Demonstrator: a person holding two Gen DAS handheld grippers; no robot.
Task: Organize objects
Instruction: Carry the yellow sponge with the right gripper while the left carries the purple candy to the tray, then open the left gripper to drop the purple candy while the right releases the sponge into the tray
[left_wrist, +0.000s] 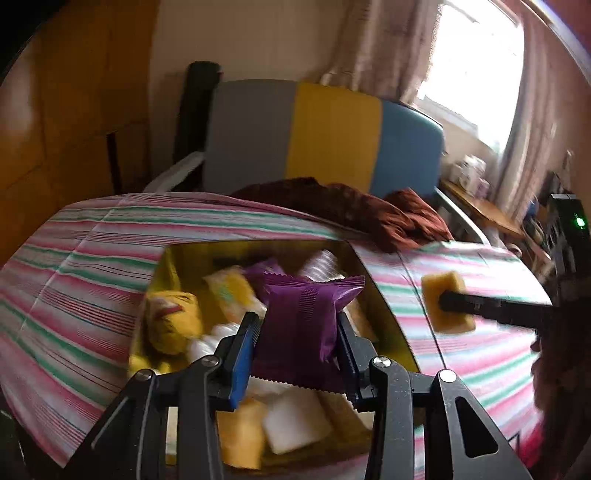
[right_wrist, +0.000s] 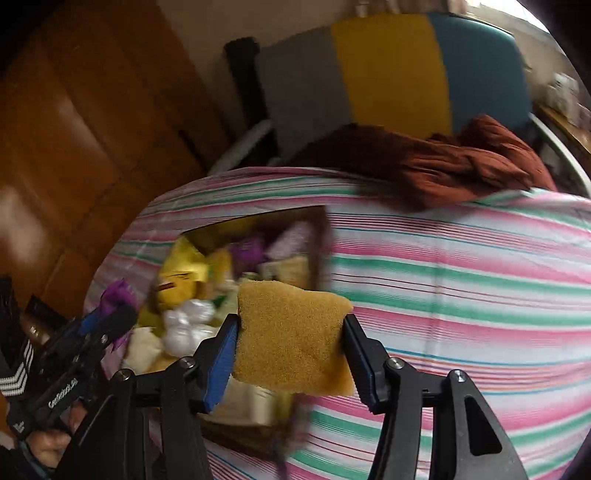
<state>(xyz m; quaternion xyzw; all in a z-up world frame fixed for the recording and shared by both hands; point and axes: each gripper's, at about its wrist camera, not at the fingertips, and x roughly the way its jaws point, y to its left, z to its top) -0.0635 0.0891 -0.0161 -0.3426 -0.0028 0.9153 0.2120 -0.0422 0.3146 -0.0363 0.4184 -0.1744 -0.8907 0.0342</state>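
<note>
A shallow box (left_wrist: 184, 258) with yellow inner walls sits on the striped cloth (left_wrist: 74, 295) and holds a jumble of small packets. Among them are a crinkled yellow packet (left_wrist: 171, 321), white glossy packets (left_wrist: 295, 421), pale orange ones and more purple wrappers at the back. The box has straight, thin walls and looks like card. Motion blur softens its contents in both views.

The left gripper (left_wrist: 297, 332) holds its jaws closed on a purple packet (left_wrist: 303, 325), a glossy foil pouch with serrated ends, pinched across its middle. The packet hangs above the box's contents, upright between the blue pads.

The right gripper (right_wrist: 290, 343) has its jaws clamped on a sponge (right_wrist: 291, 336), a yellow-brown block with a coarse, porous face and rounded corners. From the right wrist view the sponge sits just right of the box, over its near right edge and the cloth. From the left wrist view the sponge (left_wrist: 447, 302) shows well right of the box, over the cloth.

The cloth is thin and smooth, with pink, green and white stripes and fold creases. A crumpled rust-brown fabric (left_wrist: 369, 210) lies at its far edge, in front of a chair back (left_wrist: 332, 136) panelled grey, yellow and blue.
</note>
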